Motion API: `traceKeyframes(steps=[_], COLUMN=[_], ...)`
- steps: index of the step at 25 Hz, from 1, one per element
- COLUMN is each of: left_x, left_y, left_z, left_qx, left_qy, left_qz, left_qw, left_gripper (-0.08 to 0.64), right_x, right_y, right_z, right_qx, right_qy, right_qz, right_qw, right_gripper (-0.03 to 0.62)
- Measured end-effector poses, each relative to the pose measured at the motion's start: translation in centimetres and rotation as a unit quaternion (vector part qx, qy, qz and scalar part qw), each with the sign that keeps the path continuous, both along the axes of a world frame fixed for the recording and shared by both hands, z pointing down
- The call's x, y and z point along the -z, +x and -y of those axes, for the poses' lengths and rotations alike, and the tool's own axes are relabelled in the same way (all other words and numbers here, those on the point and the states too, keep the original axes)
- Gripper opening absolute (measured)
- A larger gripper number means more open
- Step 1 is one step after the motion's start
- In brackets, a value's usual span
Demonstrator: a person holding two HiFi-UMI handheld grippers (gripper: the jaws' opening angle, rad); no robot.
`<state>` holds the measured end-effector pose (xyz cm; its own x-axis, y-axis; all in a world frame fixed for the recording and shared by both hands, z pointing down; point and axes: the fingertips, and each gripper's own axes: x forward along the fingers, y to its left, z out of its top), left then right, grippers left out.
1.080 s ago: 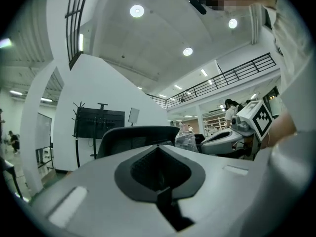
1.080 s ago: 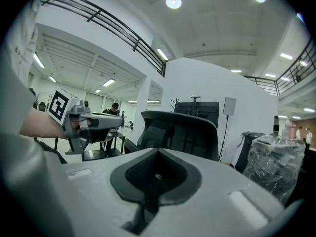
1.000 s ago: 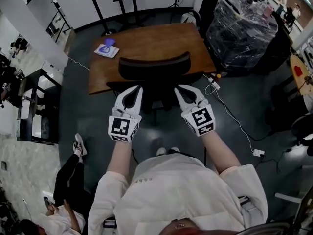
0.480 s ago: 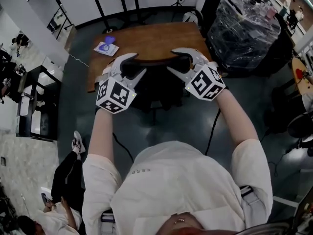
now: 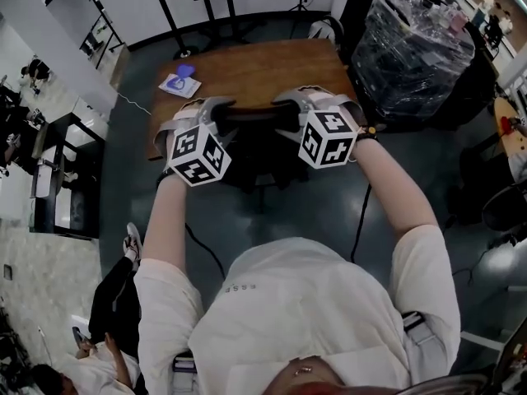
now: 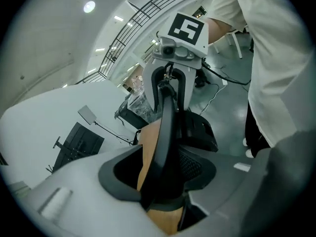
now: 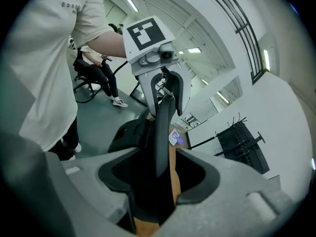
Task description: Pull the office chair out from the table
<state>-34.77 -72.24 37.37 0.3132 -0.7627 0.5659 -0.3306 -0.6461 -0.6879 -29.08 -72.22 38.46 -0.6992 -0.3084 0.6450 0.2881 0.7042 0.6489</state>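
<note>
The black office chair stands tucked under the brown wooden table (image 5: 247,68), with its backrest top edge (image 5: 255,115) toward me. In the head view my left gripper (image 5: 216,107) straddles the left part of that edge and my right gripper (image 5: 295,100) the right part. From the left gripper (image 6: 160,169), the backrest (image 6: 165,127) runs up between the jaws with a gap beside it. The right gripper (image 7: 158,172) has the backrest (image 7: 162,132) between its jaws, which are opening, and table shows through the gap. Each gripper view also shows the other gripper farther along the edge.
A large plastic-wrapped load (image 5: 412,52) stands right of the table. A blue object on paper (image 5: 179,79) lies on the table's left corner. A cable (image 5: 362,212) crosses the floor at right. A seated person (image 5: 115,303) is at lower left, beside a black shelf (image 5: 58,179).
Both grippers have moved forward from behind the chair to the top of its backrest and rolled over, so their jaws now straddle the edge.
</note>
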Motion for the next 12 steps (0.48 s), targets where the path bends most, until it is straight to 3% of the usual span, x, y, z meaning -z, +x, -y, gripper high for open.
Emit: traceKeyframes(steps=[3, 7, 12], left_x=[-0.6, -1.5, -1.7], left_y=[-0.1, -0.5, -0.3], left_z=[0.7, 0.6, -0.5], left_qx=[-0.012, -0.035, -0.052], left_qy=[0.011, 0.022, 0.018], left_qz=[0.035, 0.136, 0.142], left_qw=[0.9993, 0.9899, 0.9883], left_gripper=[0.193, 0.092, 0.081], right_x=[-0.4, -0.4, -0.6], right_y=[-0.1, -0.1, 0.2], right_z=[0.0, -0.3, -1.2], right_qx=[0.006, 0.013, 0.009], right_qy=[-0.024, -0.022, -0.016], right_qz=[-0.014, -0.030, -0.035], right_qw=[1.000, 0.999, 0.999], right_gripper=[0.164, 0.115, 0.103])
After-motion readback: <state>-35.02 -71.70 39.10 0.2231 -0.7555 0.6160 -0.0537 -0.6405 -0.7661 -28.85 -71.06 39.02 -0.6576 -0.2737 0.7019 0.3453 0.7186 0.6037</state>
